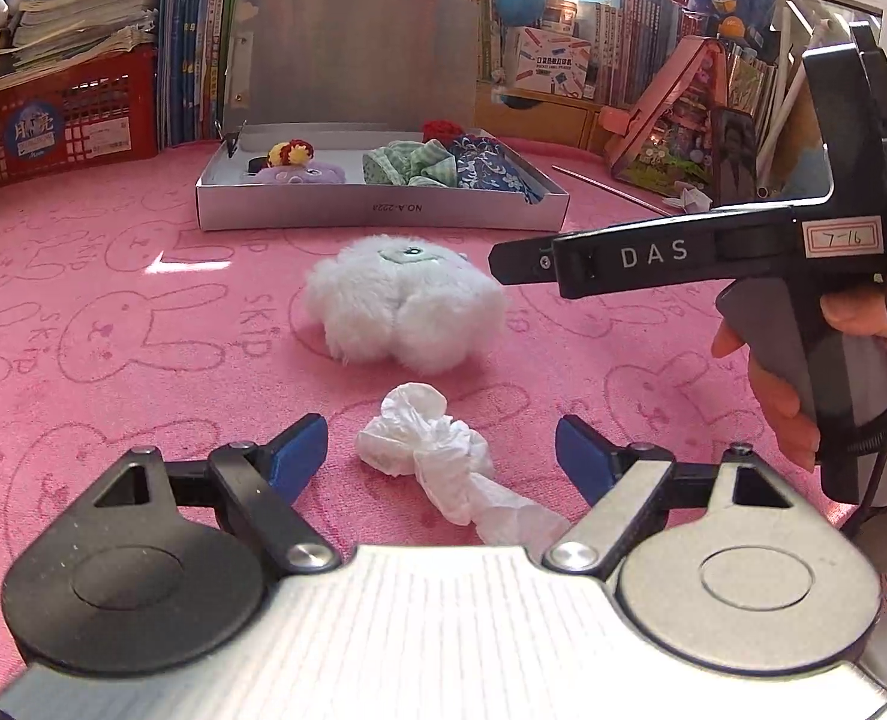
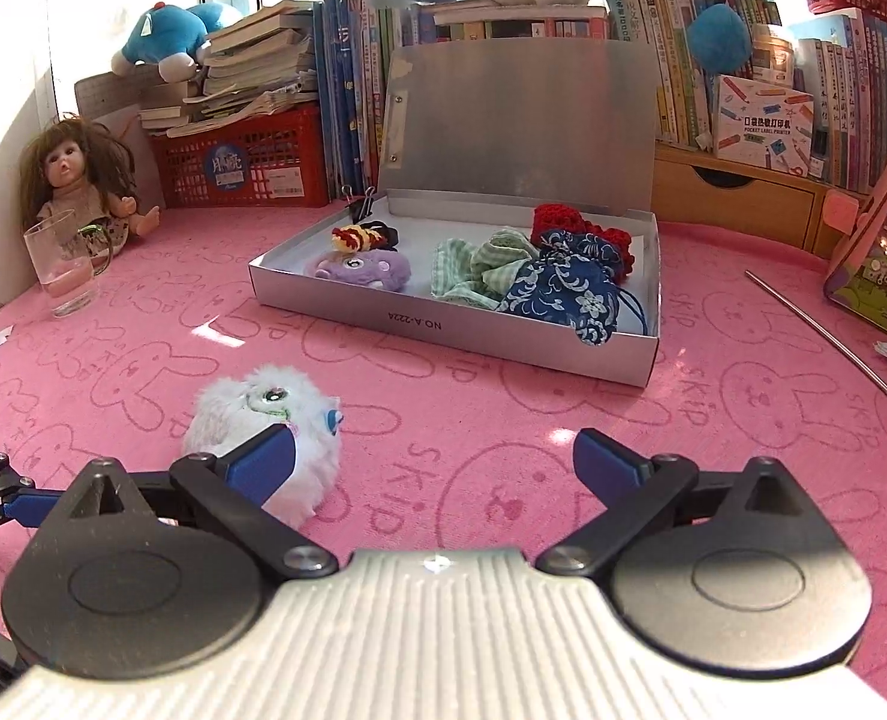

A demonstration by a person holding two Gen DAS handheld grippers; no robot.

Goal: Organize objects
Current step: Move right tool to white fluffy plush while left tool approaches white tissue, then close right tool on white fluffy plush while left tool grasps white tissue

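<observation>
White plush (image 1: 404,303) lies just before the open box (image 1: 383,207), crumpled tissue (image 1: 437,450) nearer. Both look soft and light; pinch each mid-body. Left gripper (image 1: 441,450) and right gripper (image 2: 434,468) gape, empty.

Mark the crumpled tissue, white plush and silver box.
crumpled tissue (image 1: 425,438), left wrist view, bunched upper part
white plush (image 1: 404,303), left wrist view, furry body
silver box (image 2: 443,321), right wrist view, front wall
</observation>
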